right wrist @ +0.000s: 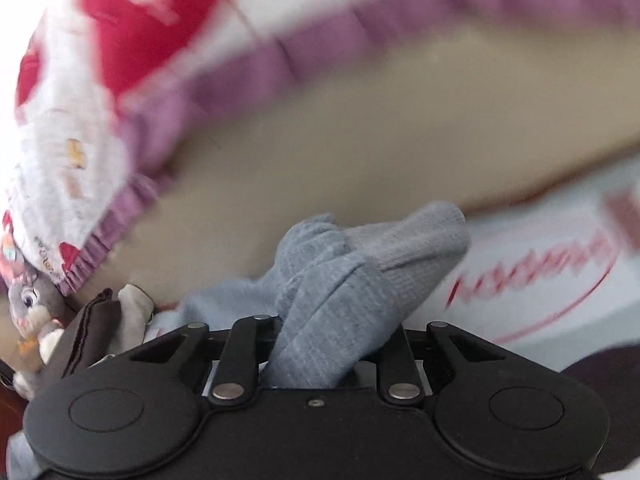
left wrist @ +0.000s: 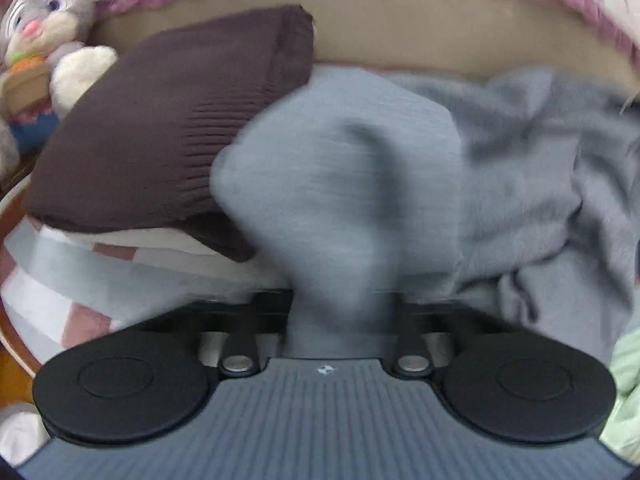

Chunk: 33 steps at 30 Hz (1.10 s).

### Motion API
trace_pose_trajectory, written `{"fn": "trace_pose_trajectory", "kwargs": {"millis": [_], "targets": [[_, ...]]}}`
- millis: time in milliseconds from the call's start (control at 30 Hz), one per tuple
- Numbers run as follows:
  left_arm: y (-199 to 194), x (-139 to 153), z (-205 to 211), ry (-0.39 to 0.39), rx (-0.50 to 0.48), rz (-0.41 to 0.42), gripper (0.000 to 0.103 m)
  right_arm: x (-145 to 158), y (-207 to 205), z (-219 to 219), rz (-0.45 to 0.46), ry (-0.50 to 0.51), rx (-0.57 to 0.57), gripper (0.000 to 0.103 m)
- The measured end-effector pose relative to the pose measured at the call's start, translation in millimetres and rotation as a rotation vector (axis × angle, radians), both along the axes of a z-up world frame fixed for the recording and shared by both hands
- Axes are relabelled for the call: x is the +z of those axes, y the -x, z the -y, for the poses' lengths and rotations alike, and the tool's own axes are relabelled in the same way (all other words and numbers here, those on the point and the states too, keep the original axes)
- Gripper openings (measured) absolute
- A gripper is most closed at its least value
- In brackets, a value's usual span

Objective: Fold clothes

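Note:
A grey-blue fleece garment [left wrist: 532, 184] lies crumpled on the bed in the left wrist view. My left gripper [left wrist: 344, 308] is shut on a bunched fold of it that rises blurred in front of the camera and hides the fingertips. In the right wrist view my right gripper [right wrist: 332, 356] is shut on another bunch of the same grey-blue garment [right wrist: 360, 276], lifted off the bed, fingertips hidden by cloth. A folded dark brown knit sweater [left wrist: 168, 128] sits on a stack at the left.
The brown sweater rests on a folded checked pink, white and pale blue blanket [left wrist: 80, 280]. A grey plush rabbit [left wrist: 44, 28] sits at the far left. A purple-frilled white and red quilt [right wrist: 120, 80] and a beige headboard [right wrist: 360, 140] lie behind. Pale green cloth [left wrist: 628, 392] is at the right edge.

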<state>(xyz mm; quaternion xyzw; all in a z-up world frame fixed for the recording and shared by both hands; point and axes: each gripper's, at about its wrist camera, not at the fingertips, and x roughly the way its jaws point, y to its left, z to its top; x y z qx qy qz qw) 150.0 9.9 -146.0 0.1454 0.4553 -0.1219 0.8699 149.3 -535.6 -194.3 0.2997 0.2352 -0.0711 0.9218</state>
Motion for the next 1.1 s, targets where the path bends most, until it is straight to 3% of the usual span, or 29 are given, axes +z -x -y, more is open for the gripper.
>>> {"fn": "trace_pose_trajectory", "kwargs": {"millis": [100, 233, 400, 500, 600, 667, 767, 867, 900, 1000, 1100], "targets": [[4.6, 18.1, 18.4, -0.053, -0.01, 0.066, 0.009, 37.9, 43.0, 2.9, 0.056, 0.094, -0.033, 0.022], [5.9, 65.4, 42.8, -0.101, -0.018, 0.215, 0.008, 82.5, 100.1, 16.8, 0.106, 0.22, -0.111, 0.021], [-9.2, 124.2, 88.5, -0.101, -0.048, 0.392, 0.008, 138.9, 182.5, 55.0, 0.186, 0.303, -0.256, 0.021], [-29.6, 155.2, 125.6, -0.042, -0.065, 0.463, 0.008, 174.7, 230.9, 73.3, 0.219, 0.38, -0.366, 0.021], [-59.0, 171.5, 164.2, 0.046, -0.055, 0.487, 0.008, 196.1, 268.3, 90.6, 0.171, 0.436, -0.47, 0.021], [-82.3, 163.6, 194.3, 0.059, -0.036, 0.491, 0.009, 193.0, 269.4, 107.3, 0.053, 0.468, -0.522, 0.03], [-120.3, 120.5, 234.8, 0.005, -0.008, 0.392, 0.018, 160.5, 248.6, 141.7, -0.209, 0.516, -0.52, 0.063], [-147.9, 54.2, 245.1, -0.046, 0.039, 0.197, 0.03, 102.9, 228.4, 166.5, -0.38, 0.469, -0.472, 0.067], [-149.8, 35.3, 239.2, -0.037, 0.07, 0.146, 0.032, 87.2, 227.0, 169.5, -0.416, 0.433, -0.467, 0.067], [-145.7, -10.8, 218.1, -0.016, 0.155, 0.028, 0.043, 60.6, 240.9, 157.7, -0.414, 0.389, -0.457, 0.067], [-111.9, -28.4, 194.9, -0.008, 0.118, -0.05, 0.044, 48.8, 251.5, 146.2, -0.397, 0.351, -0.402, 0.067]]}}
